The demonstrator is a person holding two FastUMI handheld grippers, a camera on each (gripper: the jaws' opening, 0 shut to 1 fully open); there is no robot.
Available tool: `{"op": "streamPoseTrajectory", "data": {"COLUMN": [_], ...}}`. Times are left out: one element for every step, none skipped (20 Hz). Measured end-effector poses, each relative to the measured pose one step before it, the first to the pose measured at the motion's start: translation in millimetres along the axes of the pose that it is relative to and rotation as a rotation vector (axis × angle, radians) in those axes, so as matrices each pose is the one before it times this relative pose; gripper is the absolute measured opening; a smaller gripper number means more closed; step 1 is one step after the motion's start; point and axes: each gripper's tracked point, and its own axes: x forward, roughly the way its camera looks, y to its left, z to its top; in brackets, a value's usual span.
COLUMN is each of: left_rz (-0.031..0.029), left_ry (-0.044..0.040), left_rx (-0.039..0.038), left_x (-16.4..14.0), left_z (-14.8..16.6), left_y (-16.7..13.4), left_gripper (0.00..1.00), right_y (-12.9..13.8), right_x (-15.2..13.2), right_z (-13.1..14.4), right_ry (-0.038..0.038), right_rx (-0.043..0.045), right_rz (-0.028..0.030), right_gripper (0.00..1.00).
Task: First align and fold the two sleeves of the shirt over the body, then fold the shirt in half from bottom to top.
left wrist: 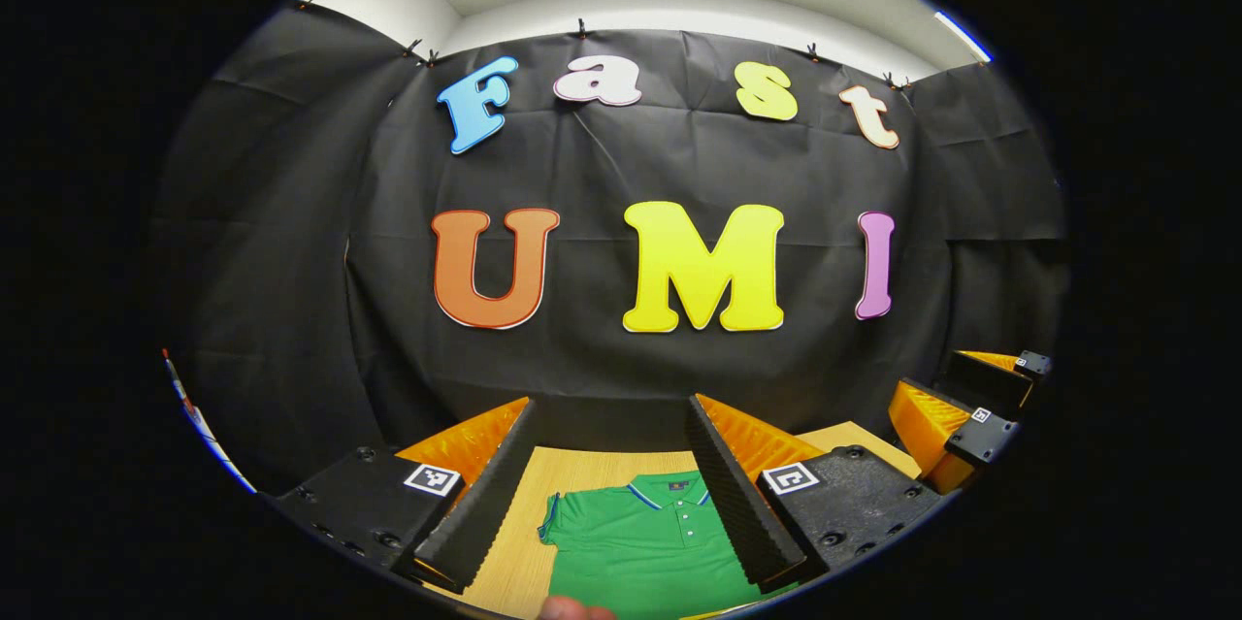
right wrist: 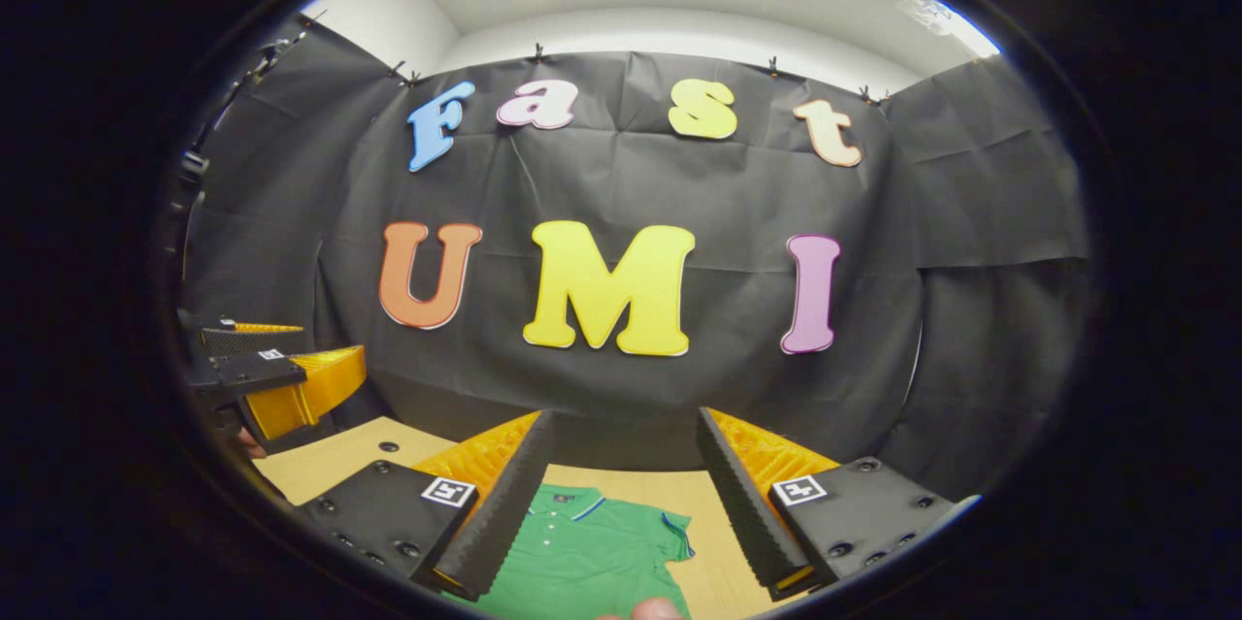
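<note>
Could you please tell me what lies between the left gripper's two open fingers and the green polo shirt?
Nothing. In the left gripper view, the left gripper hangs open above the green polo shirt, which lies flat on the wooden table with bare air between them.

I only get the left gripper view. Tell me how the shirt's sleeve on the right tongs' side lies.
Observer: In the right gripper view, the shirt's other sleeve lies spread out on the table, not folded over the body.
Operator: Now report what sits between the right tongs.
Observer: The right tongs are open and grip nothing. The collar and button placket show between their fingers.
</note>
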Motion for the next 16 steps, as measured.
{"op": "streamPoseTrajectory", "data": {"left_rz": [0.00225,0.00137,-0.00349,0.00052,-0.00039,-0.00005,0.00107,0.00228,0.00247,0.00342,-0.00004,-0.00158,-0.00014,-0.00067,-0.00274,-0.00259], "left_ry": [-0.00096,-0.00037,0.00283,0.00221,0.00214,0.00176,0.00099,0.00199,0.00019,0.00213,0.00228,0.00262,0.00352,0.00393,0.00474,0.00498], "left_rx": [0.00157,0.00062,0.00069,0.00226,0.00279,0.00102,0.00113,0.00179,0.00257,0.00210,-0.00128,-0.00239,-0.00126,-0.00033,-0.00005,0.00148], "left_x": [0.11,-0.57,-0.18,-0.58,0.22,0.20,0.82,-0.34,0.67,0.41,0.36,0.08,-0.05,0.65,0.20,-0.02], "left_z": [-0.52,-0.11,-0.61,-1.16,-1.00,-0.21,0.03,-0.88,-0.60,-1.68,-0.74,-1.14,-1.59,-2.32,-1.62,-3.17], "left_y": [-0.20,0.48,-0.97,0.43,-1.28,-0.38,0.12,0.71,0.39,0.53,-0.50,-1.21,-0.35,-0.92,-1.62,-0.40], "left_gripper": [0.97,0.97,0.97,0.97,0.97,0.97,0.97,0.97,1.00,0.97,0.97,0.97,0.97,0.97,0.97,0.97], "right_y": [0.81,0.31,0.27,-0.11,-0.43,-0.55,-0.75,-0.33,-0.73,-0.07,-0.50,-0.25,0.01,-0.50,-0.44,-1.13], "right_x": [-0.71,-0.66,-0.03,0.55,1.75,0.71,-0.05,0.43,1.30,0.44,1.05,1.04,0.94,0.63,1.92,1.96], "right_z": [-0.70,-1.54,0.62,-1.17,-0.50,-0.67,0.31,-1.10,-0.94,-1.28,-0.53,-1.62,-1.57,-3.19,-3.78,-4.88], "right_ry": [0.00495,0.00221,0.00066,0.00056,0.00145,0.00113,0.00139,0.00208,0.00192,0.00221,0.00212,0.00406,0.00562,0.00800,0.00986,0.01562], "right_rx": [0.00042,-0.00083,0.00081,0.00084,0.00050,0.00291,0.00219,0.00023,-0.00257,-0.00173,0.00194,0.00271,0.00068,-0.00092,-0.00028,-0.00406], "right_rz": [0.00379,0.00207,0.00255,0.00340,0.00031,0.00167,0.00145,0.00214,0.00222,0.00097,0.00182,0.00195,0.00102,0.00242,0.00285,-0.00016], "right_gripper": [0.93,0.93,0.95,0.93,0.95,0.95,0.93,0.95,0.95,0.95,0.95,0.95,0.95,0.95,0.95,0.93]}}
